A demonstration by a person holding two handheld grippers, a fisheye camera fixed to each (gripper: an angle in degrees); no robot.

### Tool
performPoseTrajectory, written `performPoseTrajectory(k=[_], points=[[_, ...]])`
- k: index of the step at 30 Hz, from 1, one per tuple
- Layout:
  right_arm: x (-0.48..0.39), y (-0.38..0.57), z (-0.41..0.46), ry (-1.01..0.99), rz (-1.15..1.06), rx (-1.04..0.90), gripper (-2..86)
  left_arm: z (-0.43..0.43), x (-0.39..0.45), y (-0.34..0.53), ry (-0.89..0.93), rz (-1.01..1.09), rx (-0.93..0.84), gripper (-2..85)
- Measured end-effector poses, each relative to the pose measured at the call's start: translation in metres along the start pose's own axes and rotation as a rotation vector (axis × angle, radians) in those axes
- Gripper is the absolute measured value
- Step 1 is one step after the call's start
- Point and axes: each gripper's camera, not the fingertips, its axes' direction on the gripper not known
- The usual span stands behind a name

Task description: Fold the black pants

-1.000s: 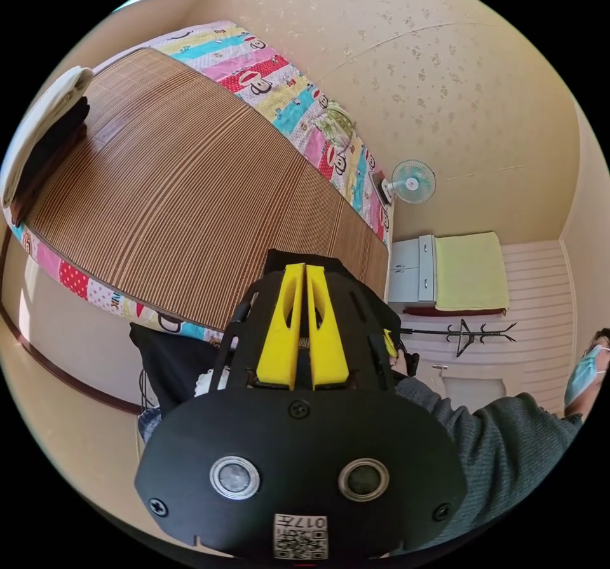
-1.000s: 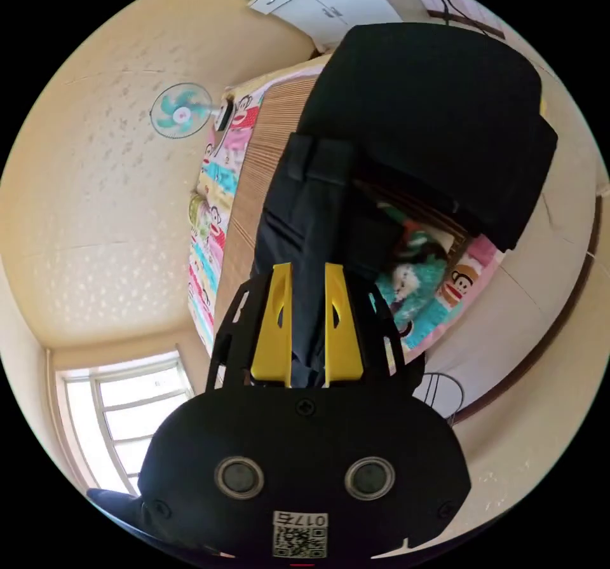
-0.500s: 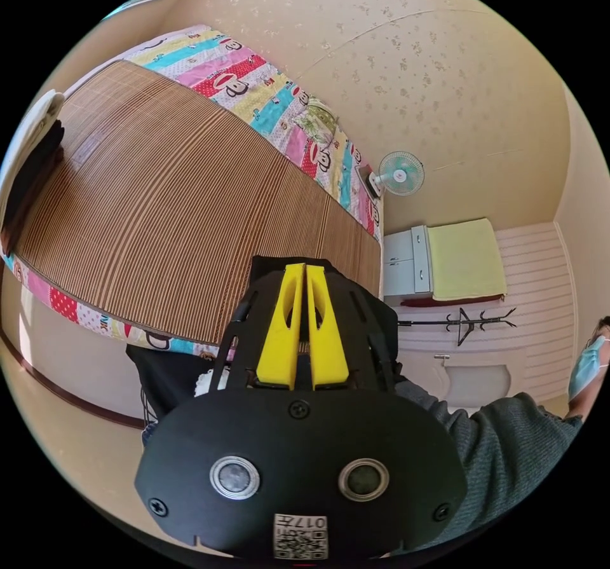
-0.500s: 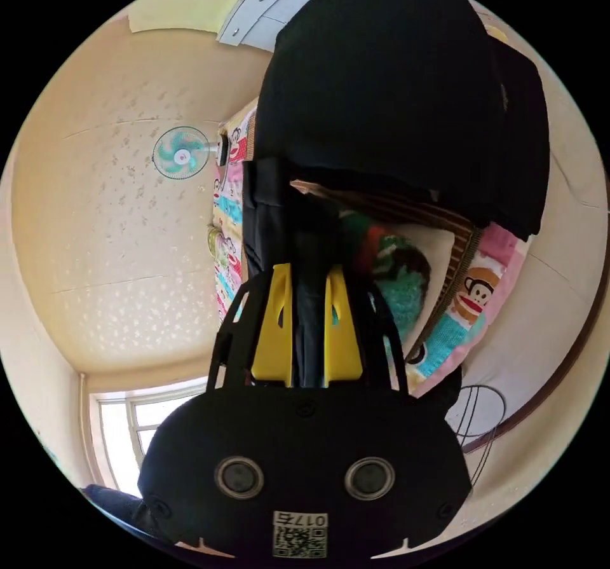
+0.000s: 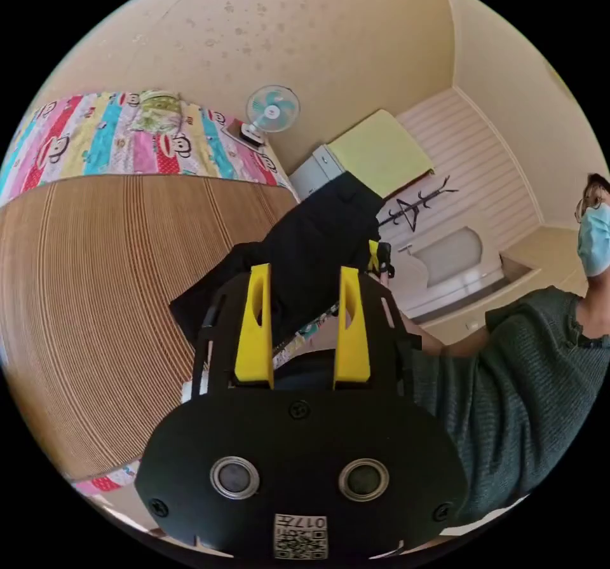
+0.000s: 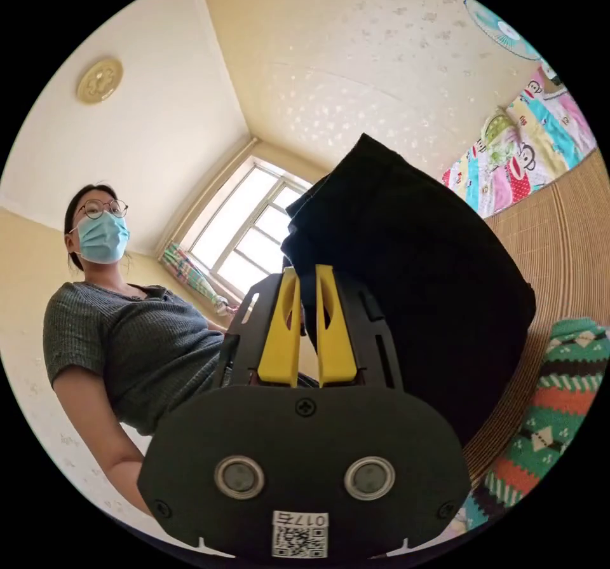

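On the bamboo mat (image 5: 95, 276), near its edge toward the person, black pants (image 5: 305, 257) lie bunched, one end lifted off the surface.

Right gripper (image 6: 307, 289): yellow jaws nearly together, pinching a dark fold of the black pants (image 6: 413, 276); cloth hangs from it as a wide black sheet over the bamboo mat (image 6: 565, 238). Same gripper shows small in the left gripper view, at the raised far end of the pants (image 5: 379, 257).

Left gripper (image 5: 300, 302): jaws spread apart, nothing between them, pants just beyond the tips, not touching as far as I can tell.

Striped knit garment (image 6: 559, 391) lies on the mat beside the hanging cloth. Cartoon-print bedsheet (image 5: 108, 143) borders the mat's far edge. Fan (image 5: 272, 107) at the bed corner, wall behind. Person in a grey top (image 6: 140, 346) stands at the bedside.
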Motion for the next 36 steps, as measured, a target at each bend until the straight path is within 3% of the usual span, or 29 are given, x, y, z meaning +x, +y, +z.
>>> performPoseTrajectory(k=[2,4,7,10,16,24,28,36], points=[[-0.011,0.004,0.035,-0.016,-0.019,-0.060,3.6,0.024,0.008,-0.016,0.106,0.067,-0.078,20.2],[-0.019,0.013,0.051,-0.013,-0.014,-0.032,3.3,0.016,0.025,-0.007,0.064,0.078,-0.037,19.7],[-0.035,0.031,0.054,-0.052,-0.025,0.094,3.1,-0.032,0.043,0.040,-0.132,0.026,0.074,6.7],[-0.068,0.041,0.059,-0.076,-0.094,0.178,2.9,-0.094,0.063,0.074,-0.150,0.068,0.120,3.0],[-0.185,0.031,0.094,-0.049,-0.377,0.205,2.6,-0.260,0.119,0.096,-0.148,0.179,0.374,2.9],[-0.401,0.055,0.173,0.239,-0.882,0.218,2.1,-0.419,0.253,0.109,-0.121,0.540,0.687,2.3],[-0.461,0.061,0.207,0.303,-0.985,0.253,2.0,-0.481,0.326,0.116,-0.184,0.677,0.777,2.3],[-0.534,0.034,0.254,0.460,-0.982,0.280,2.0,-0.570,0.404,0.097,-0.155,0.845,0.694,2.5]])
